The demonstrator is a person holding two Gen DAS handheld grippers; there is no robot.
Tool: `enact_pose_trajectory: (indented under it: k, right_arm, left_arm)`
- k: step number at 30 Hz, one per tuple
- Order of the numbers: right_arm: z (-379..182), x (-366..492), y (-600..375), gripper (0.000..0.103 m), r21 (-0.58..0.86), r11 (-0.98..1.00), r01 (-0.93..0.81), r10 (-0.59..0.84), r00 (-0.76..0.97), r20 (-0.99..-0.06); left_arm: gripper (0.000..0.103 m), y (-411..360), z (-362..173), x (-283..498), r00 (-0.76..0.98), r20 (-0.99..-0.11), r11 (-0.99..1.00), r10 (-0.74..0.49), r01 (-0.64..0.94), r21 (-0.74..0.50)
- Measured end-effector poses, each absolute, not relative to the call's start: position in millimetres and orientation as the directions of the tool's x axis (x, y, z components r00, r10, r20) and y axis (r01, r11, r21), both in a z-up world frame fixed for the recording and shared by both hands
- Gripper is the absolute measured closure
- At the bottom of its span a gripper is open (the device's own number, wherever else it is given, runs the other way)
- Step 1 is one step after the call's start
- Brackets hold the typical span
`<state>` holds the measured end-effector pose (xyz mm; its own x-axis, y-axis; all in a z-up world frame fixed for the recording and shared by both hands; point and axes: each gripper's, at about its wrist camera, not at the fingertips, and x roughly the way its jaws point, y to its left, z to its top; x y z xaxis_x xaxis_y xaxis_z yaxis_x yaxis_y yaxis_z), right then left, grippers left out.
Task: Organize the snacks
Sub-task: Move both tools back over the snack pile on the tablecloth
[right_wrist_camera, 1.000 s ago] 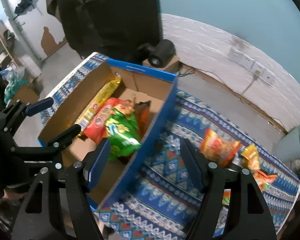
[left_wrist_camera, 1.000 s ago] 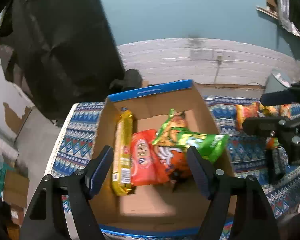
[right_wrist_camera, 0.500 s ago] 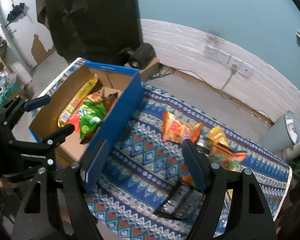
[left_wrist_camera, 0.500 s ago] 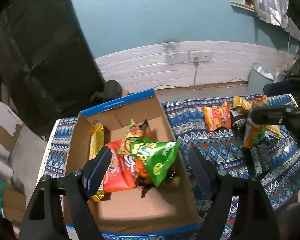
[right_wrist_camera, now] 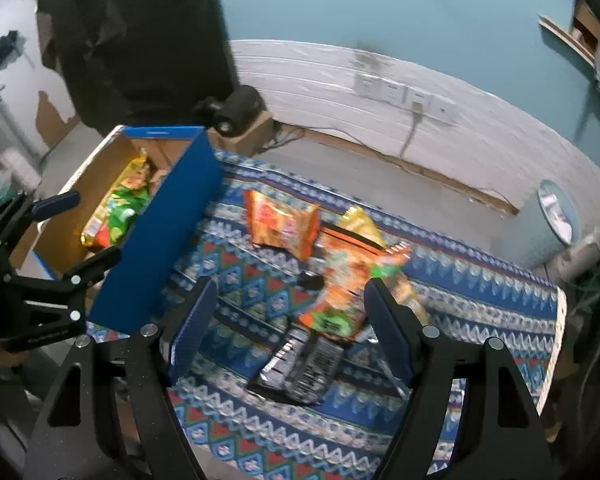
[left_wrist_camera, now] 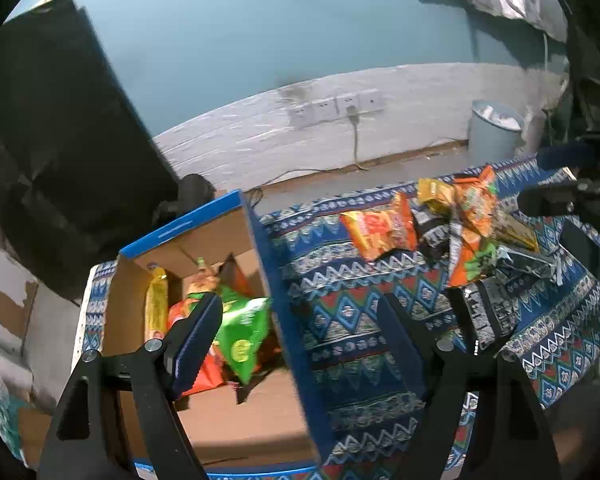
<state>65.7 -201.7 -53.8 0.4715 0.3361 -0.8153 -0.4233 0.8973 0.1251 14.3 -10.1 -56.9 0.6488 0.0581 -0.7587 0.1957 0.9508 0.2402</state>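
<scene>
A cardboard box with blue outer walls (left_wrist_camera: 275, 280) (right_wrist_camera: 159, 216) stands on the left end of a patterned cloth (left_wrist_camera: 340, 320). Inside it lie a green bag (left_wrist_camera: 243, 328), a yellow pack (left_wrist_camera: 157, 304) and a red pack under them. My left gripper (left_wrist_camera: 297, 316) hangs open and empty above the box's right wall. Loose on the cloth are an orange bag (right_wrist_camera: 283, 224), a yellow packet (right_wrist_camera: 360, 220), an orange-and-green bag (right_wrist_camera: 340, 280) and black packets (right_wrist_camera: 304, 360). My right gripper (right_wrist_camera: 291, 296) is open and empty above this pile, just over the black packets.
A pale blue bin (right_wrist_camera: 556, 212) stands beyond the cloth's right end. A black device on a small carton (right_wrist_camera: 239, 108) sits behind the box. A plugged-in cable hangs from the wall sockets (left_wrist_camera: 340, 108). A large black sheet (left_wrist_camera: 59, 140) covers the left background.
Both grippers have swung right, away from the box and toward the loose snacks; the box has slid to the left of both views. Both stay open and empty.
</scene>
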Motion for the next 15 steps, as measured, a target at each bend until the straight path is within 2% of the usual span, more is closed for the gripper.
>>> enact_pose_trajectory:
  k: [7,11,15]
  right_arm:
    - [-69,68,-247,0.027,0.136,0.927,-0.349,0.301,0.478,-0.825]
    - [-77,68,-270,0.027,0.141,0.938,-0.315,0.287,0.482,-0.828]
    - [-87,70,-292,0.027,0.145,0.949,-0.280,0.271,0.488,-0.830]
  left_arm:
    - [0.022,-46,-64,15,0.638,-0.769,0.932,0.041,0.252,0.259]
    - [0.016,-64,-66,18,0.631,-0.775,0.929,0.028,0.269,0.253]
    - [0.016,-82,-66,20,0.631,-0.776,0.924,0.007,0.293,0.246]
